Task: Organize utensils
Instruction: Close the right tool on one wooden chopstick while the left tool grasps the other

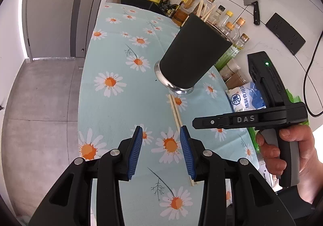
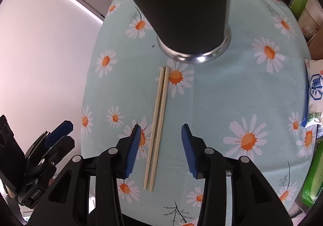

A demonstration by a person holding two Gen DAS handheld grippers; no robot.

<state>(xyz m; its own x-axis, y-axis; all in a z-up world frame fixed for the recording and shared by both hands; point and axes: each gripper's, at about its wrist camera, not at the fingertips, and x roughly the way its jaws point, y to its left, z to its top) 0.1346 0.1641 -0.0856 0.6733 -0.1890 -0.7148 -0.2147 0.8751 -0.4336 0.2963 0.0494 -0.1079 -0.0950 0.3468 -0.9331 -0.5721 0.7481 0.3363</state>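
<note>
Right claw (image 2: 160, 145) nearest the lens, partly open, nothing gripped; its blue pads (image 2: 133, 149) straddle the near half of the chopsticks (image 2: 157, 123) without pressing them. Chopsticks: one pair, lying flat and side by side on the daisy-print bench (image 2: 222, 94), long axis running straight away from the claw, far tips just short of the black holder cup (image 2: 189, 9). Left claw (image 1: 161, 151) also partly open and empty, chopsticks beside its right pad. Salt bag (image 2: 315, 92) at bench edge.

Black hand-held gripper (image 1: 161, 139), ribbed blue pads (image 1: 135, 153)
</note>
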